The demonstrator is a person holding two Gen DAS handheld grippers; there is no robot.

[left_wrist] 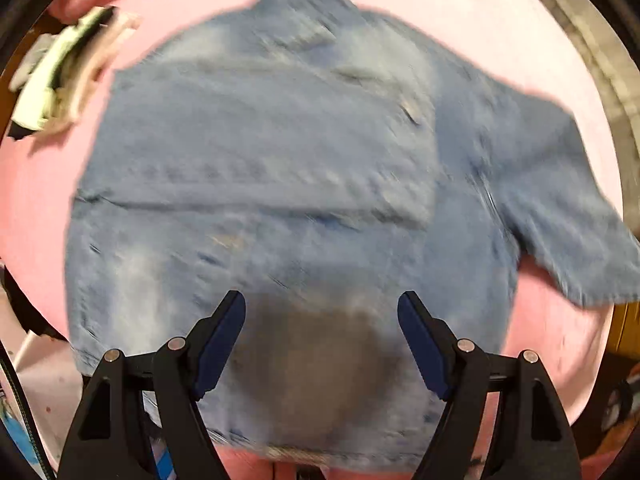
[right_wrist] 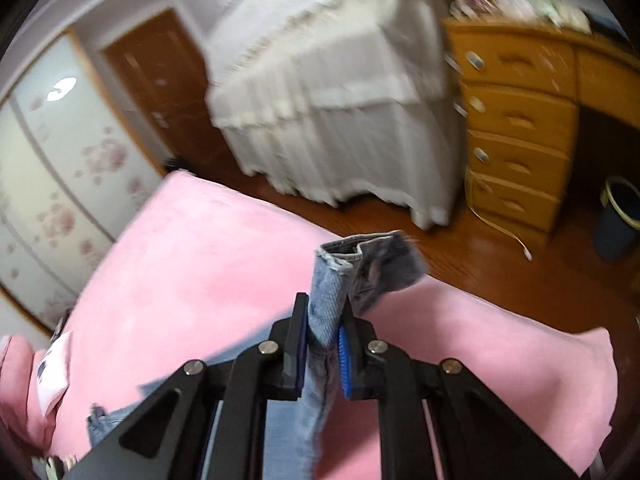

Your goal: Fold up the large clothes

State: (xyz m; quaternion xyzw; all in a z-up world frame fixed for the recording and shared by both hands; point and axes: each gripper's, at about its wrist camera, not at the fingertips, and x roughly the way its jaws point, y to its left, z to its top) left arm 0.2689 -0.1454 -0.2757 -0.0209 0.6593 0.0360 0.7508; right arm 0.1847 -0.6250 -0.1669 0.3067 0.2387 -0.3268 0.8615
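Starting at the left: a small heap of pale clothes (left_wrist: 64,76) sits at the edge of the pink bed (left_wrist: 460,8), blurred, so I can't say whether it is folded. Beside it the denim jacket (left_wrist: 280,168) lies spread across the bed, and it looks as if one side is already turned in over the middle, though motion blur makes me unsure. My left gripper (left_wrist: 322,320) hovers over the hem with its fingers released, nothing between them.

Moving right, the sleeve (left_wrist: 568,216) sticks out toward the bed's edge. In the right wrist view my right gripper (right_wrist: 324,340) is clenched on the sleeve's cuff end, which stands up out of the fingers, above the bed. I judge the fold barely begun: this sleeve goes in next, then the body gets doubled.

Far right, past the wooden drawers (right_wrist: 516,120), a dark bin (right_wrist: 618,220) stands on the floor; I can't see what is inside it.
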